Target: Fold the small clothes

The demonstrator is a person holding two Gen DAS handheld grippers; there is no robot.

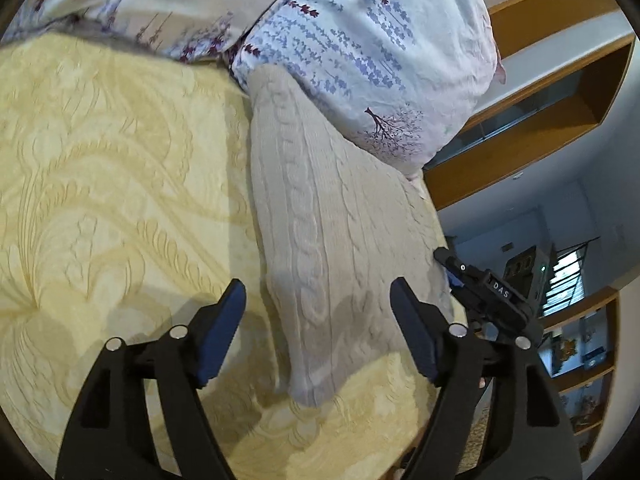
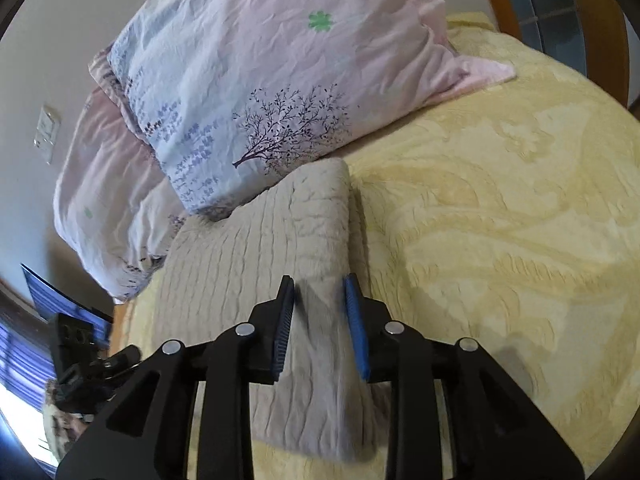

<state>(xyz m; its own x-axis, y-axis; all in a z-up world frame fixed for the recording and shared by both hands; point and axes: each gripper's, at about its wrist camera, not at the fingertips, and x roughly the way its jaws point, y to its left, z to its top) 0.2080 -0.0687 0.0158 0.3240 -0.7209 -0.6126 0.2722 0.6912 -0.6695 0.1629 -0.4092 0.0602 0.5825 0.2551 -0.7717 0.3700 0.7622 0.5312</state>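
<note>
Folded cable-knit sweater (image 1: 320, 240) on bed (image 1: 100, 180), near done; left tongs (image 1: 320, 300) spread, right tongs (image 2: 320, 292) pinching its edge.

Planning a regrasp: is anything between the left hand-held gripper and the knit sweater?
Nothing visible: the left hand-held gripper hangs open directly over the knit sweater; the pillow only covers its far end.
</note>
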